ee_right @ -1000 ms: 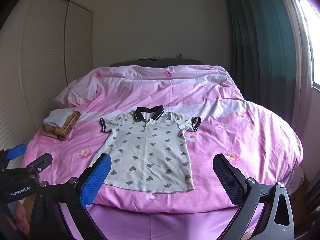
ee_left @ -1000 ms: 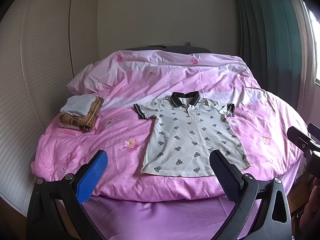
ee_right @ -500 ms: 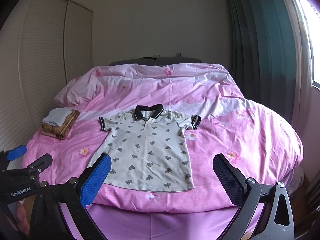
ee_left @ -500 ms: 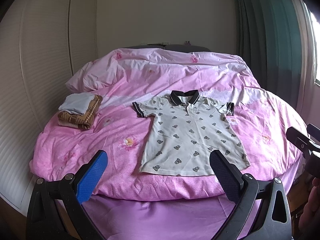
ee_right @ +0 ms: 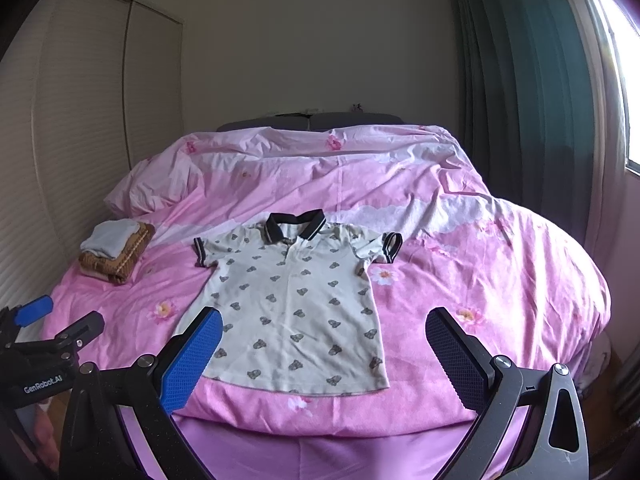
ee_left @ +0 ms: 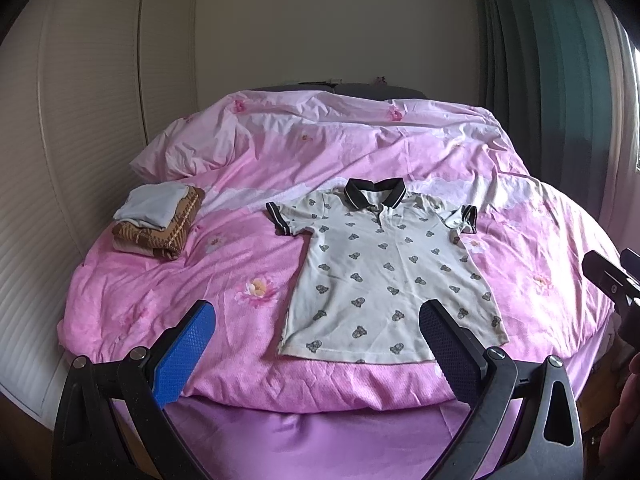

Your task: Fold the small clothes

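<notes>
White polo shirt (ee_left: pixel 386 272) lies flat beyond both gaping tools.

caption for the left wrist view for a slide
Open left claw hovers before a cream bear-print polo shirt laid flat on a pink floral duvet.

1 polo shirt (ee_left: pixel 386 276) – 2 folded clothes (ee_left: pixel 158 220)

The shirt (ee_left: pixel 384 276) is cream with small grey-brown bear prints, its collar (ee_left: pixel 375 191) and sleeve cuffs black with a white stripe. The duvet (ee_left: pixel 360 148) is pink with flowers and pale bands. The folded pile (ee_left: pixel 160 220) is brown-patterned under pale blue. Curtains (ee_right: pixel 528 92) are dark green. Claw pads (ee_right: pixel 192 358) are blue.
</notes>
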`<state>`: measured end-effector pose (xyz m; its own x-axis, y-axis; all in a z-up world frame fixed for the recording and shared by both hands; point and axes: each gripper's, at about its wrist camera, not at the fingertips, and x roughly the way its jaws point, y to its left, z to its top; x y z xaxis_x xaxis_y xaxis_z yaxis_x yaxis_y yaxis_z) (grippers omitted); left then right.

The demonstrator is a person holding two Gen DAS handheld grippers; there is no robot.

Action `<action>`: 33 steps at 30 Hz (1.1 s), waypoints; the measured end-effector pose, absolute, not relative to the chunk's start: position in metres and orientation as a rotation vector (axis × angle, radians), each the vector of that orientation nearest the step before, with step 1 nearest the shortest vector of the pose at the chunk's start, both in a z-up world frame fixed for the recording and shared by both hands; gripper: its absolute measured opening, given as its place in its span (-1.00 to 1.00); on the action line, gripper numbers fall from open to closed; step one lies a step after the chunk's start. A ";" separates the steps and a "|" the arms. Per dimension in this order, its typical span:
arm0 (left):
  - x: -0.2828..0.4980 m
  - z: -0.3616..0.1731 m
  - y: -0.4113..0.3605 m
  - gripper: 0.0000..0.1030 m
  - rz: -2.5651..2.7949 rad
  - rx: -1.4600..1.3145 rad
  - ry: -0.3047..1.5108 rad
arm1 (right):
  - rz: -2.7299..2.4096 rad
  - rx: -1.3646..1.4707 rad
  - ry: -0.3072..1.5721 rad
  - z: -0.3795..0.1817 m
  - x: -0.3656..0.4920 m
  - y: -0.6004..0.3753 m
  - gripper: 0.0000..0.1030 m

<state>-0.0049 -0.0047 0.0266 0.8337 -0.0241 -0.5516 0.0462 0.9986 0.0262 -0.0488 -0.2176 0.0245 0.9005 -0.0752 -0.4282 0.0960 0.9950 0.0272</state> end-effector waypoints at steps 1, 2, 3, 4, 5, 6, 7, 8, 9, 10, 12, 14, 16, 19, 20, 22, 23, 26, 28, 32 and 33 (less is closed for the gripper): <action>0.000 0.027 -0.006 1.00 -0.040 0.040 0.586 | -0.093 0.052 0.444 0.024 -0.046 -0.219 1.00; 0.006 0.027 -0.008 1.00 -0.042 0.039 0.586 | -0.094 0.055 0.453 0.025 -0.031 -0.223 1.00; 0.011 0.028 -0.010 1.00 -0.042 0.038 0.585 | -0.098 0.056 0.458 0.025 -0.025 -0.225 1.00; 0.015 0.028 -0.011 1.00 -0.044 0.036 0.583 | -0.103 0.056 0.462 0.025 -0.020 -0.226 1.00; 0.020 0.029 -0.013 1.00 -0.044 0.035 0.581 | -0.107 0.057 0.465 0.028 -0.013 -0.228 1.00; 0.028 0.029 -0.015 1.00 -0.045 0.035 0.581 | -0.112 0.059 0.467 0.028 -0.007 -0.230 1.00; 0.035 0.028 -0.017 1.00 -0.047 0.033 0.584 | -0.115 0.061 0.469 0.029 0.000 -0.234 1.00; 0.042 0.029 -0.020 1.00 -0.050 0.032 0.586 | -0.122 0.063 0.471 0.029 0.006 -0.237 1.00; 0.048 0.029 -0.022 1.00 -0.050 0.033 0.584 | -0.127 0.065 0.473 0.030 0.012 -0.241 1.00; 0.052 0.029 -0.024 1.00 -0.050 0.035 0.582 | -0.130 0.068 0.473 0.030 0.018 -0.245 1.00; 0.068 0.029 -0.032 1.00 -0.053 0.038 0.576 | -0.143 0.072 0.476 0.030 0.030 -0.251 1.00; 0.081 0.029 -0.037 1.00 -0.059 0.035 0.570 | -0.150 0.077 0.476 0.030 0.044 -0.259 0.99; 0.097 0.029 -0.043 1.00 -0.065 0.029 0.566 | -0.163 0.079 0.482 0.029 0.061 -0.266 0.99; 0.122 0.026 -0.053 1.00 -0.070 0.022 0.562 | -0.174 0.083 0.481 0.028 0.079 -0.275 0.99; 0.128 0.026 -0.056 1.00 -0.072 0.021 0.562 | -0.180 0.081 0.479 0.027 0.087 -0.278 0.99; 0.145 0.023 -0.063 1.00 -0.073 0.018 0.558 | -0.190 0.078 0.470 0.027 0.102 -0.284 0.98; 0.154 0.023 -0.066 1.00 -0.074 0.019 0.554 | -0.199 0.077 0.461 0.027 0.112 -0.289 0.98; 0.184 0.019 -0.079 1.00 -0.077 0.019 0.541 | -0.219 0.084 0.453 0.024 0.137 -0.300 0.95; 0.201 0.016 -0.086 1.00 -0.078 0.017 0.536 | -0.228 0.090 0.456 0.021 0.153 -0.308 0.90; 0.242 0.007 -0.104 1.00 -0.082 0.009 0.525 | -0.240 0.102 0.471 0.008 0.198 -0.329 0.75; 0.255 0.004 -0.109 1.00 -0.080 0.011 0.526 | -0.244 0.101 0.478 0.003 0.209 -0.333 0.72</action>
